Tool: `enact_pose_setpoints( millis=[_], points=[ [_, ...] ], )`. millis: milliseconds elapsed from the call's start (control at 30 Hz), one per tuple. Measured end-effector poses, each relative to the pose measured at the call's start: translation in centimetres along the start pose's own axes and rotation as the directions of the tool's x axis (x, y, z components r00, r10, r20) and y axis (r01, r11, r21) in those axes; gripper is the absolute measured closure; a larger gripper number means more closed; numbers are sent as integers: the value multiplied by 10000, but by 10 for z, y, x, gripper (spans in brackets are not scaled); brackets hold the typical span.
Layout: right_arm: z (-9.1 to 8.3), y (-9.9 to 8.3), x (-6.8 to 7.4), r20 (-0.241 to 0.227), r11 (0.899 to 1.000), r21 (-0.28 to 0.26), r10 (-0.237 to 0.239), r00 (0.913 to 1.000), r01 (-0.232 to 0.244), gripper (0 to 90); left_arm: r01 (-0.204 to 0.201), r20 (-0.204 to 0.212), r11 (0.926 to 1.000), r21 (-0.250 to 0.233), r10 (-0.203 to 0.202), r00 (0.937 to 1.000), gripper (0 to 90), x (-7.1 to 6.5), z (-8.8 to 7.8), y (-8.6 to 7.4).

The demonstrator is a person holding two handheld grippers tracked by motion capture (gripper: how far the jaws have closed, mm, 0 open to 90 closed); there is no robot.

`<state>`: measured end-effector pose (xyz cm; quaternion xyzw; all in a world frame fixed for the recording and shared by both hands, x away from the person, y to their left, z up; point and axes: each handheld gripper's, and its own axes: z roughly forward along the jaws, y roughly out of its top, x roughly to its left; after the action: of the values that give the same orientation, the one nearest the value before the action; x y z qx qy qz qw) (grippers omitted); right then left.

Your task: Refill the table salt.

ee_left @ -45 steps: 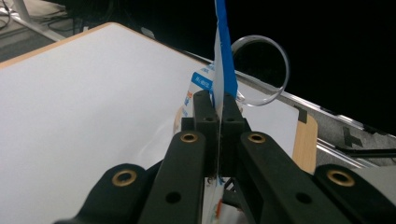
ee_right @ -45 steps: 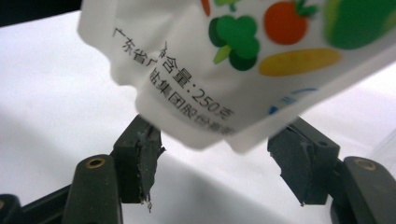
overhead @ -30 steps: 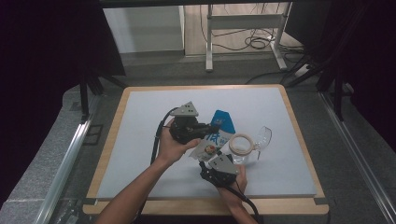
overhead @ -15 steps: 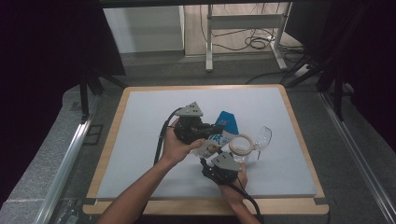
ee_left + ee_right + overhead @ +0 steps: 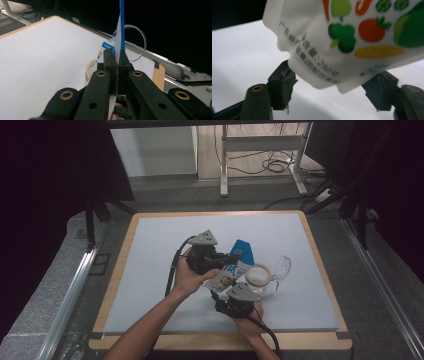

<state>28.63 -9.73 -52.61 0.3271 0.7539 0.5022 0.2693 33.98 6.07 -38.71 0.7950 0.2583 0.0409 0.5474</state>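
While clamped flat in the left gripper (image 5: 223, 261), with jaws pinched tight on its blue edge, the pouch (image 5: 235, 265) hangs above the table (image 5: 150, 270), long axis running from that grip down toward the right gripper (image 5: 220, 296). Jaws there have just been opening; pads (image 5: 283, 85) flank the pouch's lower corner without pressing. Right gripper sits nearest for regripping. Tape ring (image 5: 258, 275) and clear cup (image 5: 281, 268) lie just beside.

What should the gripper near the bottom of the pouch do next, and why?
Probably close on the pouch's lower edge. The left gripper is already shut on the pouch's thin side, while the right gripper's jaws, which have just been opening, stand apart on either side of the bottom corner without pressing it.
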Motion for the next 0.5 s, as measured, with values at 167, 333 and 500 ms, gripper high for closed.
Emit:
enact_pose_setpoints(
  millis=[167,333,500],
  points=[
    [1,1,-1,18,9997,-4,261,9997,-261,292,5,8,10000,16,-5,10000,900,-2,2,0],
    [2,3,0,-82,9978,-8,663,9978,-663,292,1,8,10000,11,-1,10000,900,-2,4,0],
    [1,4,1,-272,9958,21,915,9954,-915,306,5,14,10000,47,-5,10000,900,-2,6,1]
  ],
)
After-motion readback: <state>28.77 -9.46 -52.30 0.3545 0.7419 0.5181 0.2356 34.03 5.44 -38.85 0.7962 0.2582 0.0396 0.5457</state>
